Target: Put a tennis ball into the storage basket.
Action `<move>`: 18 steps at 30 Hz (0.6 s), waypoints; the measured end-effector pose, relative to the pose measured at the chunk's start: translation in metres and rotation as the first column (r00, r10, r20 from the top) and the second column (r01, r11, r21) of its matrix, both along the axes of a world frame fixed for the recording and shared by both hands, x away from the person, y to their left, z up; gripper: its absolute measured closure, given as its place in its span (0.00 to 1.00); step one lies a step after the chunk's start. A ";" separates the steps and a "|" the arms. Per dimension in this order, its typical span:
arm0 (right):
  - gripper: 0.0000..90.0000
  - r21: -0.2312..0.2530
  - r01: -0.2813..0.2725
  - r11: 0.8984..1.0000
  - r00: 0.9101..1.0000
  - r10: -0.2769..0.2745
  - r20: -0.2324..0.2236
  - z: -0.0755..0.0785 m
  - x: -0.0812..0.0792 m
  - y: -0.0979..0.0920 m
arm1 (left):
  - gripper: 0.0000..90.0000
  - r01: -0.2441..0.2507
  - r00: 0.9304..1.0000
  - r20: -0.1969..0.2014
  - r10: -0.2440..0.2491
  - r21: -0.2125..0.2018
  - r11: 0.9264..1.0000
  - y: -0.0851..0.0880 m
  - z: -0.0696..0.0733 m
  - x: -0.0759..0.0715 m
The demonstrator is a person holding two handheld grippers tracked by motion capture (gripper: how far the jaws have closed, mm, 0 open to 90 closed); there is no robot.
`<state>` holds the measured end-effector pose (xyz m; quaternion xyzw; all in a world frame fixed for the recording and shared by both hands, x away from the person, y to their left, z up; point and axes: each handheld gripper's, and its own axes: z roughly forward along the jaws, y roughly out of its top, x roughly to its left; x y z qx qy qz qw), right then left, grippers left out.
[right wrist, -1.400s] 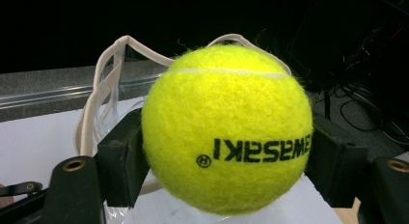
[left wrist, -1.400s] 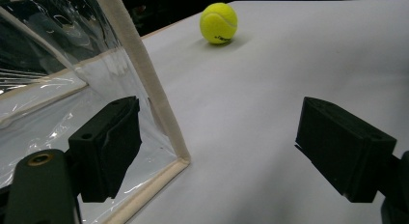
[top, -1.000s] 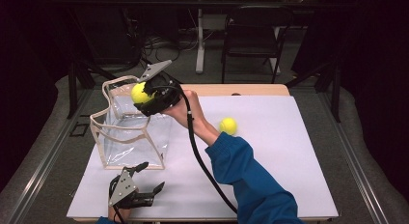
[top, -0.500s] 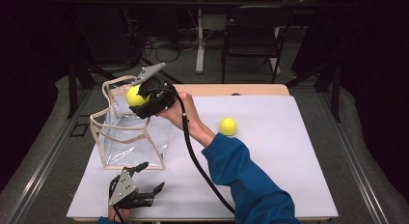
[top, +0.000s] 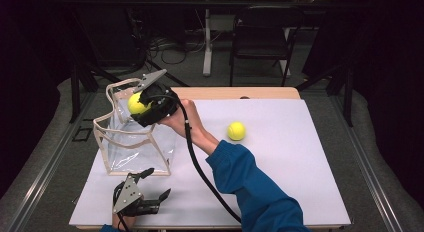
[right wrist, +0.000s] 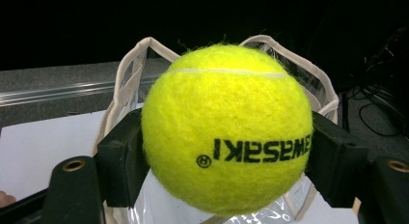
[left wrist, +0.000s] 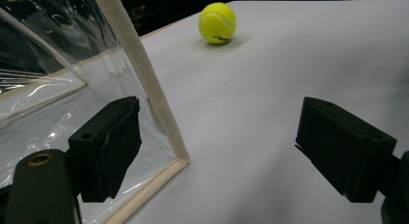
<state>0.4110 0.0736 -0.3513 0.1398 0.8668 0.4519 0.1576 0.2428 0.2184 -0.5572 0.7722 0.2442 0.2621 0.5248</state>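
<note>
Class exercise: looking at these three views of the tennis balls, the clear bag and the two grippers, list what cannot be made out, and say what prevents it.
- Whether the clear bag already holds anything: high view, glare on the plastic and the right gripper cover its inside.
- The held ball hides the bag's opening in the right gripper view.
- Print on the loose ball: too small in the left gripper view.
- The hand under the left gripper: cut off by the bottom edge.
</note>
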 end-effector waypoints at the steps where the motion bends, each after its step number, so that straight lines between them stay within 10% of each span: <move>1: 0.28 -0.001 -0.001 1.000 1.000 0.001 -0.001 0.000 0.000 0.001 | 0.18 0.000 1.000 0.000 0.000 0.000 1.000 0.000 0.000 0.000; 18: 0.28 -0.020 -0.015 1.000 1.000 0.015 -0.007 -0.004 -0.003 0.009 | 0.18 0.003 1.000 -0.001 -0.003 -0.001 1.000 0.000 0.000 0.000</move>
